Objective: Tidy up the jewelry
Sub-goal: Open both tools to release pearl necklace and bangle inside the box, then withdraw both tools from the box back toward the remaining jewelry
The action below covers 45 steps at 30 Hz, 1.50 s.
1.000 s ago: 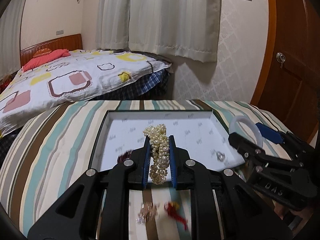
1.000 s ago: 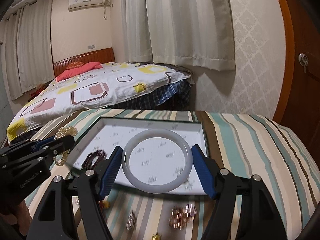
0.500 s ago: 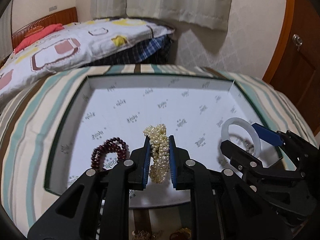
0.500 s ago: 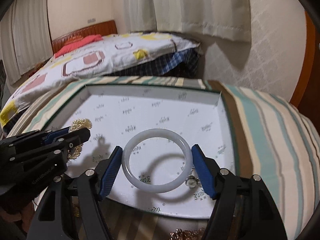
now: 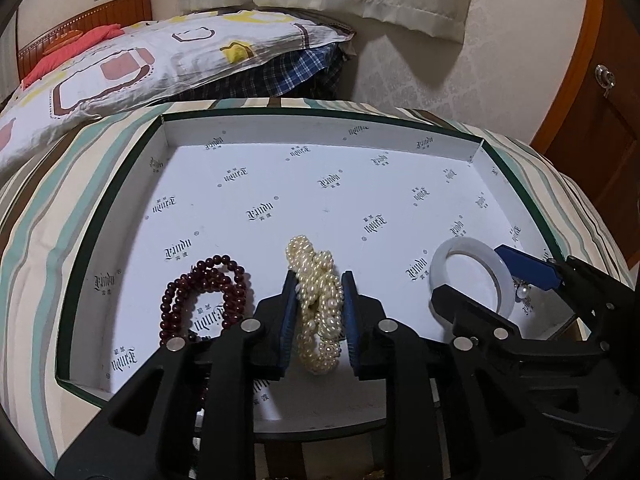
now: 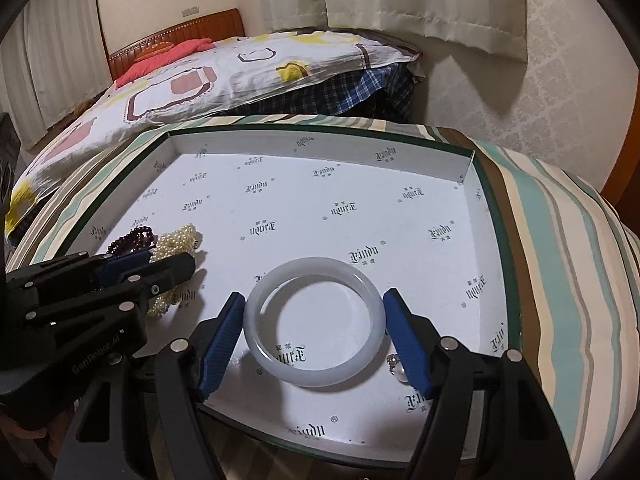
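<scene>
A white paper-lined box (image 5: 168, 136) (image 6: 476, 184) sits on a striped cloth. My left gripper (image 5: 318, 316) is over its near part, and its blue pads stand slightly off a bundle of pearl strands (image 5: 318, 300) that lies on the box floor. A dark red bead bracelet (image 5: 204, 292) lies just left of it. My right gripper (image 6: 316, 332) is spread around a white jade bangle (image 6: 314, 376) lying flat in the box, with small gaps at both pads. A small ring (image 6: 396, 364) lies by the right pad. The right gripper (image 5: 492, 280) also shows in the left wrist view.
The box has low walls and a dark green rim (image 6: 500, 240). The striped cloth (image 6: 568, 260) covers the table around it. A bed with a patterned quilt (image 5: 140, 60) is behind, and a wooden door (image 5: 600, 80) is at the right. More jewelry lies in front of the box, mostly hidden.
Both grippers moved forward and down into the box with their pieces. The pearls and the bangle now rest on the box floor and both pairs of jaws have widened slightly.
</scene>
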{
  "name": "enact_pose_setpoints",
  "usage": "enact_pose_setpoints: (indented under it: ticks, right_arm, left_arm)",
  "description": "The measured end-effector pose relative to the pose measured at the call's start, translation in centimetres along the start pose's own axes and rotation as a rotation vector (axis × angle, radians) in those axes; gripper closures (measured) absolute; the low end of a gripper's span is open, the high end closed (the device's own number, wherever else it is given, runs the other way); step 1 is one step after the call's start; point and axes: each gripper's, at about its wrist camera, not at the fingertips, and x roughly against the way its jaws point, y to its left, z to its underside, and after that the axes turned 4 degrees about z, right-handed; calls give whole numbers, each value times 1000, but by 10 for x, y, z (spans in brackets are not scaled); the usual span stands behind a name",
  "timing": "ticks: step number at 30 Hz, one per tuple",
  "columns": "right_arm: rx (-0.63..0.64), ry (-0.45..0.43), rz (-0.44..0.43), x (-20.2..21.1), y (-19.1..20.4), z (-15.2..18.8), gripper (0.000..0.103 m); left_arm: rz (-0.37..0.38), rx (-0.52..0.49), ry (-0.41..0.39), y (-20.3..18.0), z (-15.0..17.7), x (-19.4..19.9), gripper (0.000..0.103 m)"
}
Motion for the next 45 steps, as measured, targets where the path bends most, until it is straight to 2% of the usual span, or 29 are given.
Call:
enact_pose_setpoints:
  ticks: [3, 5, 10, 14, 22, 27, 36, 45]
  right_arm:
    - [-11, -1, -7, 1, -3, -1, 32]
    - [-8, -11, -4, 3, -3, -1, 32]
    - [-5, -41, 2, 13, -2, -4, 32]
    - [-12, -80, 6, 29, -2, -7, 32]
    - [-24, -157, 18, 67, 1, -5, 32]
    - [-50, -188, 32, 89, -1, 6, 32]
    - [-82, -212, 67, 118, 1, 44, 32]
    - [-92, -212, 95, 128, 7, 86, 32]
  left_arm:
    - [-3, 13, -4, 4, -1, 1, 63]
    - [-2, 22, -6, 7, -1, 2, 59]
    - [1, 21, -35, 4, -4, 13, 57]
    - [-5, 11, -81, 0, -7, 31, 50]
    - [-34, -1, -180, -9, -5, 76, 50]
    - [-53, 1, -233, -12, 8, 107, 50]
    - [-71, 22, -248, -10, 49, 141, 50]
    - [-101, 43, -227, -1, 91, 156, 50]
